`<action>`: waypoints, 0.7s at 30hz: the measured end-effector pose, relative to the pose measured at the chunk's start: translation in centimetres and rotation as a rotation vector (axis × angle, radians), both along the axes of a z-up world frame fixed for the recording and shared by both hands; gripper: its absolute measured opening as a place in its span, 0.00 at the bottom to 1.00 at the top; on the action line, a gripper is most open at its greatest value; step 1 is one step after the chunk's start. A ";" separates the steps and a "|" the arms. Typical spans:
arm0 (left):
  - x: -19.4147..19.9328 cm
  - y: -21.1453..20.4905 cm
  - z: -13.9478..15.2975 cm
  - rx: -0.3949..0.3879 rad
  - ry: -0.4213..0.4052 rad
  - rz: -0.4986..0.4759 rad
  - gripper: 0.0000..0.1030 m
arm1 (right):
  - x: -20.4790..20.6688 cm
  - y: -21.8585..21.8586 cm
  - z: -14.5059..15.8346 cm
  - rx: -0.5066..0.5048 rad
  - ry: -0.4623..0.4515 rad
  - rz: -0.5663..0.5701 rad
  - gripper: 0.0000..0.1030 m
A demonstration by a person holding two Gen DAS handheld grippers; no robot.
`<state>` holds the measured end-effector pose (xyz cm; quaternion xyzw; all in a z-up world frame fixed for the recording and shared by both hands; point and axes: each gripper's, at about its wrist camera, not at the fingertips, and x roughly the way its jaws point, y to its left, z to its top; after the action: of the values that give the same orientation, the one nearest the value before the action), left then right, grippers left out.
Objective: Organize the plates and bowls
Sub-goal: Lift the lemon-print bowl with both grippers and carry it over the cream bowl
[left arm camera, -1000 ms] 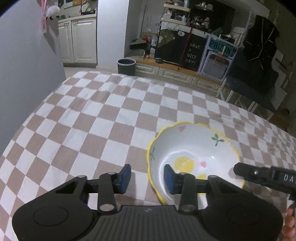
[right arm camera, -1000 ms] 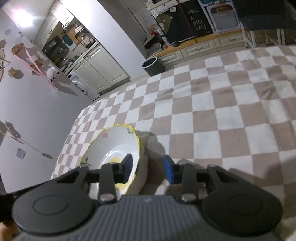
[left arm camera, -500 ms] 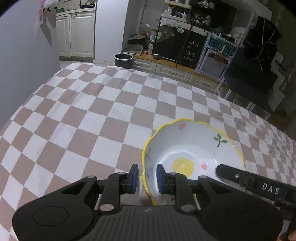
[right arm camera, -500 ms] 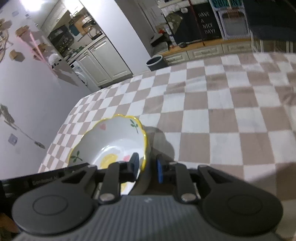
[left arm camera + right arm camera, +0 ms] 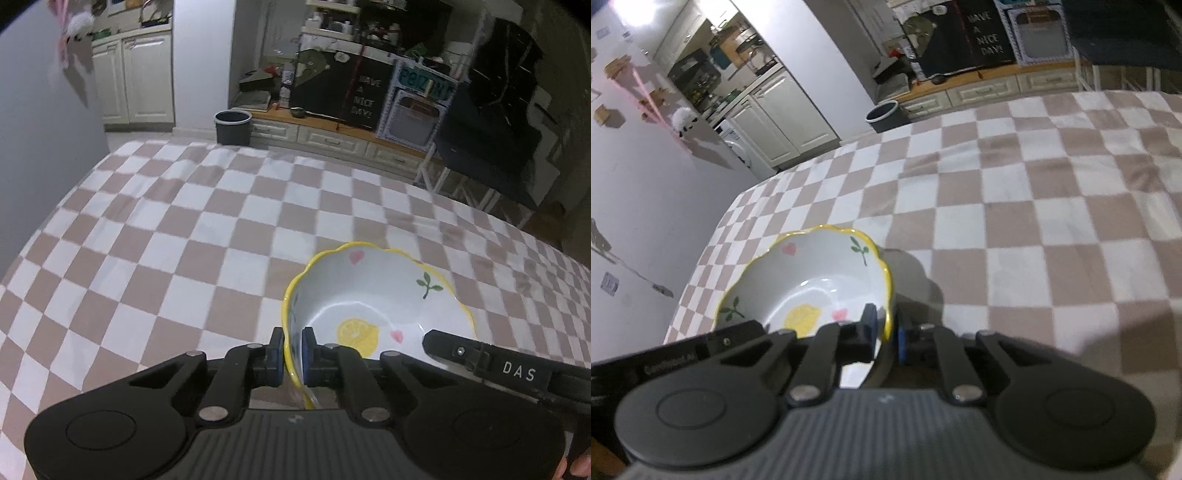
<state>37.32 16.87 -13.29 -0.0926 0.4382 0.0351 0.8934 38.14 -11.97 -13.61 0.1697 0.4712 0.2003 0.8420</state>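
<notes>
Pink and white checks cover your table (image 5: 221,229). Your left gripper (image 5: 292,349) pinches the near left rim of the bowl (image 5: 373,295). Your right gripper (image 5: 886,328) pinches its right rim.

The room is dim. A bright light glares top left in the right view. Edges bend and blur.

A lived-in home kitchen and dining space: cream panelled cabinets (image 5: 147,74), a table under a pink-and-white checked cloth (image 5: 166,240), a grey waste bin (image 5: 233,127) on the floor, cluttered open shelves (image 5: 332,22), and a black "HAVE A NICE DAY!" letter board (image 5: 364,96).
</notes>
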 end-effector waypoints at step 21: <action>-9.2 -12.2 11.5 -0.021 -0.139 -0.094 0.09 | -10.3 -10.9 12.7 -0.024 -0.189 -0.148 0.09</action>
<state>28.10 4.71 -1.80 -0.0837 0.3793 -0.0181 0.9213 27.84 -22.92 -0.93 0.1744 0.3781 0.1470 0.8972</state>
